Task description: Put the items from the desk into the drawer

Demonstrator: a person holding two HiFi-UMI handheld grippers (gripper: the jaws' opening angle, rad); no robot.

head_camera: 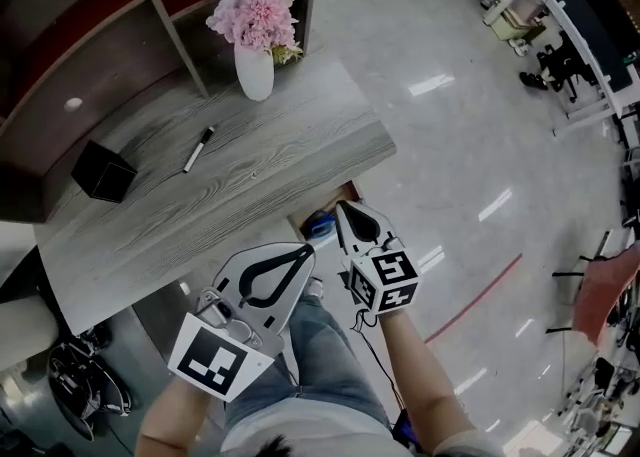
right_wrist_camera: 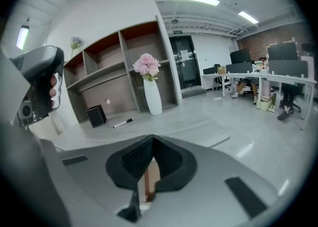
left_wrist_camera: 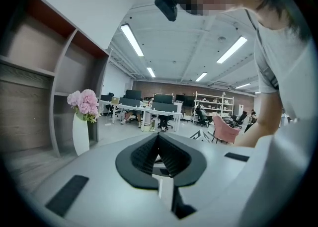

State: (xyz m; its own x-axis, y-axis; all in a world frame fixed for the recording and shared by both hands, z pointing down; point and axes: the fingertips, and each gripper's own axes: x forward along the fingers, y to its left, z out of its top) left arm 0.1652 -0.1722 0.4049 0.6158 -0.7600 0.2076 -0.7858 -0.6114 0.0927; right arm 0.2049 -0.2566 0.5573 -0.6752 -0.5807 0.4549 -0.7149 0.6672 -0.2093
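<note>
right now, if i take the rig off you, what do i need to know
Left gripper: shut, empty, held off the desk's near edge.
Right gripper: shut, empty, tip by the drawer, which looks partly pulled out under the desk.
On the desk: black box, marker, vase of pink flowers.
Done: drawer seems open; its contents can't be made out.
Left: neither box nor marker is in yet; the marker lies nearer.

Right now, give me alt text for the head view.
A person holds the left gripper and right gripper, both shut and empty, by the front edge of a grey desk. On it: a black box, a marker and a vase of pink flowers.
</note>
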